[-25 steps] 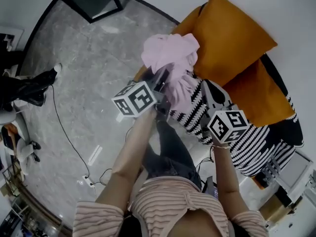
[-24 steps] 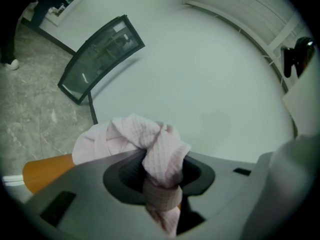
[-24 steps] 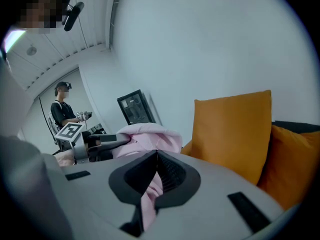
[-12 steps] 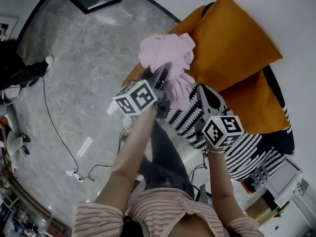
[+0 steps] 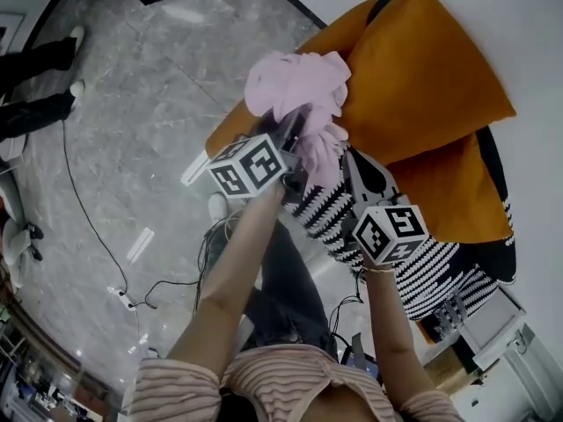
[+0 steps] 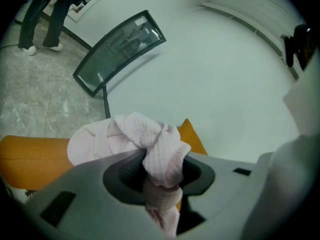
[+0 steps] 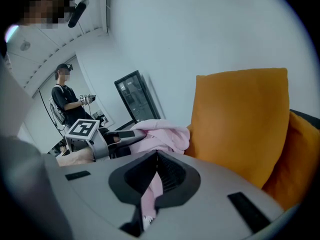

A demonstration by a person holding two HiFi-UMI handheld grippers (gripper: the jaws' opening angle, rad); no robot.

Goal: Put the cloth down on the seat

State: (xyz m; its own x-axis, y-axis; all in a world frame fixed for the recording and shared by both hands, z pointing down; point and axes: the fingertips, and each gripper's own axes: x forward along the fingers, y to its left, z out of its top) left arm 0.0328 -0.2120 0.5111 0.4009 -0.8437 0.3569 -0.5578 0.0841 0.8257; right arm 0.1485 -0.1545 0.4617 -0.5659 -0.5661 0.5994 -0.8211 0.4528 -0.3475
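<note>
A pale pink cloth (image 5: 297,88) hangs bunched above the front corner of the seat, in front of a big orange cushion (image 5: 422,77). My left gripper (image 5: 295,128) is shut on the cloth; in the left gripper view the fabric (image 6: 160,149) is pinched between the jaws. My right gripper (image 5: 345,155) sits just right of it over the black-and-white striped seat cover (image 5: 431,266). Its jaws are closed on a narrow hanging strip of the cloth (image 7: 150,194). The bulk of the cloth (image 7: 160,134) shows beyond the jaws.
A second orange cushion (image 5: 457,192) lies on the seat behind the first. On the marble floor are a cable (image 5: 88,218) and a power strip (image 5: 123,299). A black-framed glass panel (image 6: 120,49) leans on the wall. Another person (image 7: 67,99) stands off to the side.
Both grippers and the cloth have drifted slightly toward the orange cushion, still gripping. The other person's legs have moved further away on the floor.
</note>
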